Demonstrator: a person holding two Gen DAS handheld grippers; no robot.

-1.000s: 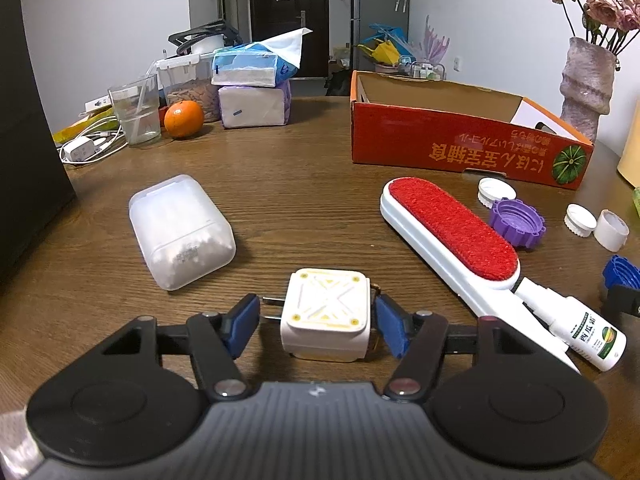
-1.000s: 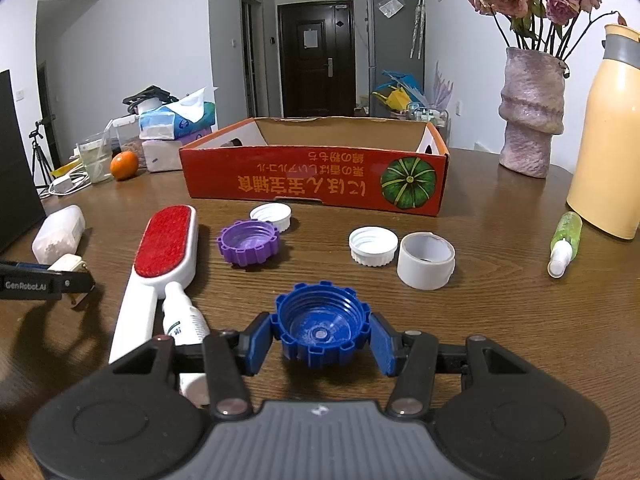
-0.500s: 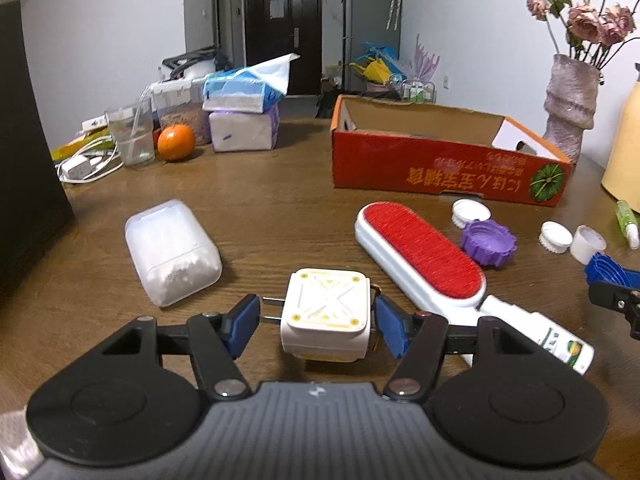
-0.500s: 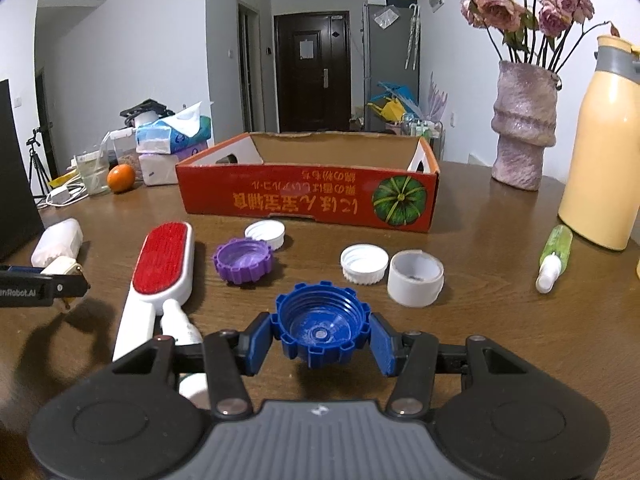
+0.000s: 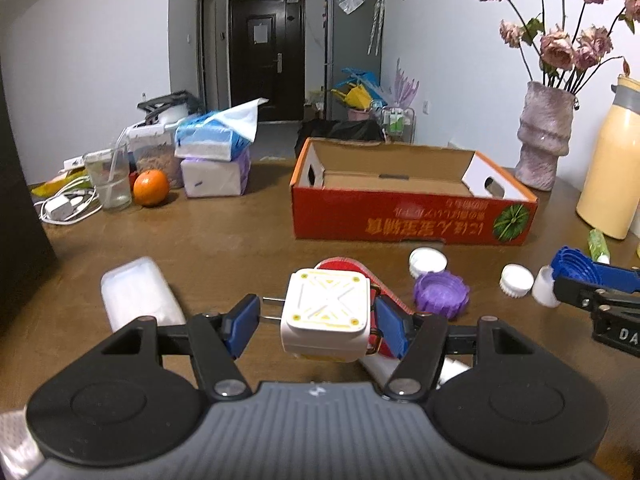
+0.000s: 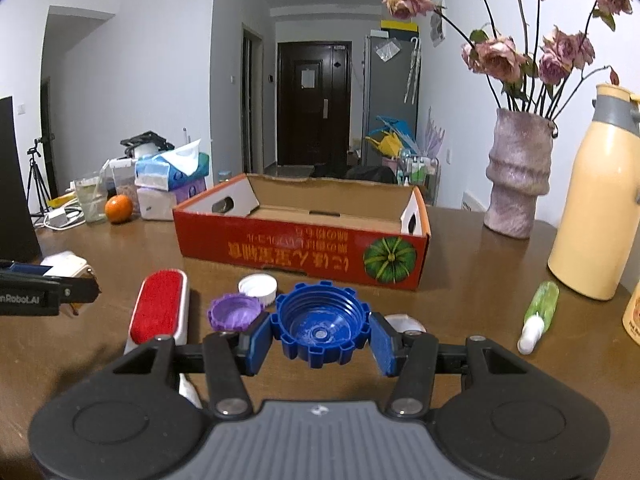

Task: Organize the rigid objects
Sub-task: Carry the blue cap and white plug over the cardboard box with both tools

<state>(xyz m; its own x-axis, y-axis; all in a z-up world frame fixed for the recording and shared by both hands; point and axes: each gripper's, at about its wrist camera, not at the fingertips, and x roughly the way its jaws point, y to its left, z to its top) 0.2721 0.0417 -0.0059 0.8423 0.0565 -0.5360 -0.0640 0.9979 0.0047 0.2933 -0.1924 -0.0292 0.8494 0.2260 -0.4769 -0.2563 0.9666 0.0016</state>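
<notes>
Both loads lifted: left gripper [image 5: 318, 322] pinches charger [image 5: 325, 317], right gripper [image 6: 320, 338] pinches blue cap [image 6: 320, 324]. Advice: clear box [image 6: 304, 252] wall, then lower inside.

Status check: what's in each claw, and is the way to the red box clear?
Left claw shut on white charger. Right claw shut on blue cap. Red box ahead, open, looks empty. Nothing in the way.
</notes>
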